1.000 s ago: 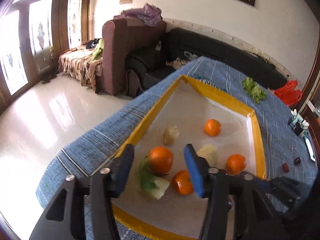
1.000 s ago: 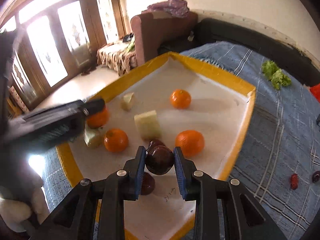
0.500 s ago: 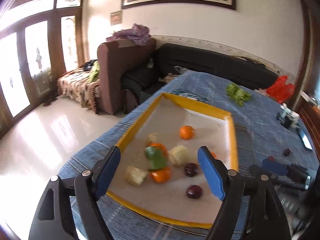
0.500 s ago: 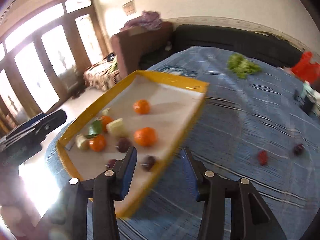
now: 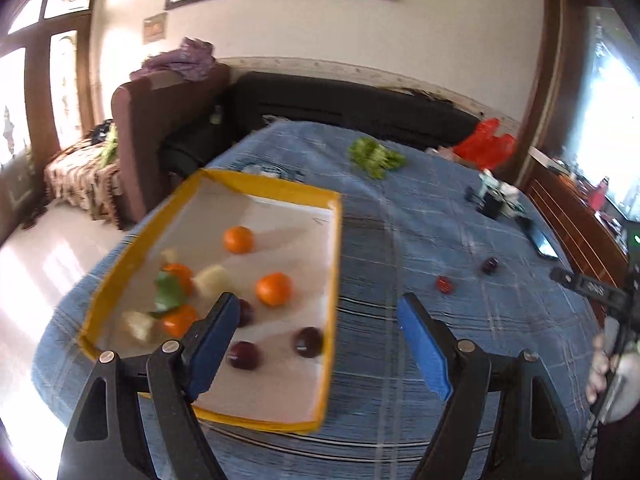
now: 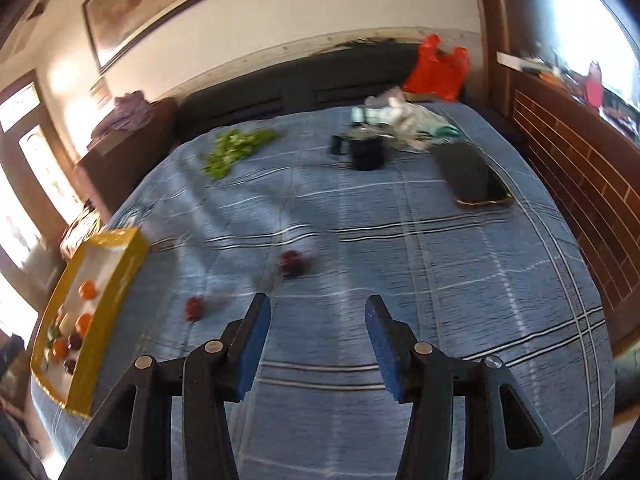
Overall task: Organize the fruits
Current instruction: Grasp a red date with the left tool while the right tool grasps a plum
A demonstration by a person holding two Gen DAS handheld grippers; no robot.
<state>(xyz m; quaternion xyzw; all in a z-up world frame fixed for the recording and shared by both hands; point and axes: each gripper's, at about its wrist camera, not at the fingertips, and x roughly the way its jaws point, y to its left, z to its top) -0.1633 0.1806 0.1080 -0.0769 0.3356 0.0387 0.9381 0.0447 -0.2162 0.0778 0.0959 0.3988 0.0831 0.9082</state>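
blue plaid cloth-covered table (image 5: 400, 380) is filling both views. yellow-rimmed white shallow tray (image 5: 335, 280) is sitting on its left part, holding round orange tangerines (image 5: 274, 289), pale yellowish cut fruit chunks (image 5: 212, 280), a green leaf (image 5: 167, 293) and three dark purple round plums (image 5: 308, 342) near the tray's close end. outside the tray, a small red round fruit (image 5: 445, 285) and a dark plum-like fruit (image 5: 490, 265) are lying loose on the cloth, well apart from the tray; in the right wrist view they show as blurred red blobs (image 6: 293, 263) and (image 6: 194, 307). green leafy bunch (image 5: 374, 156) is lying further back, with a red plastic bag (image 5: 486, 144) at the far edge, and a dark mug (image 6: 366, 152) and a black flat phone-like slab (image 6: 472, 178) toward the right.

left gripper (image 5: 316, 344) is hanging over the tray's near right corner, blue pads (image 5: 420, 344) standing wide apart with nothing between them; its jaws have just been opening. right gripper (image 6: 318, 344) is pointing at bare cloth near the loose red fruits, fingers apart, nothing held; its jaws have just been opening too.

versus a second ago: the right gripper was clamped on a dark plum over the tray, now that plum is lying in the tray and the gripper is away over the open cloth. the left gripper was close over a tangerine, now it is pulled back, showing the whole tray.
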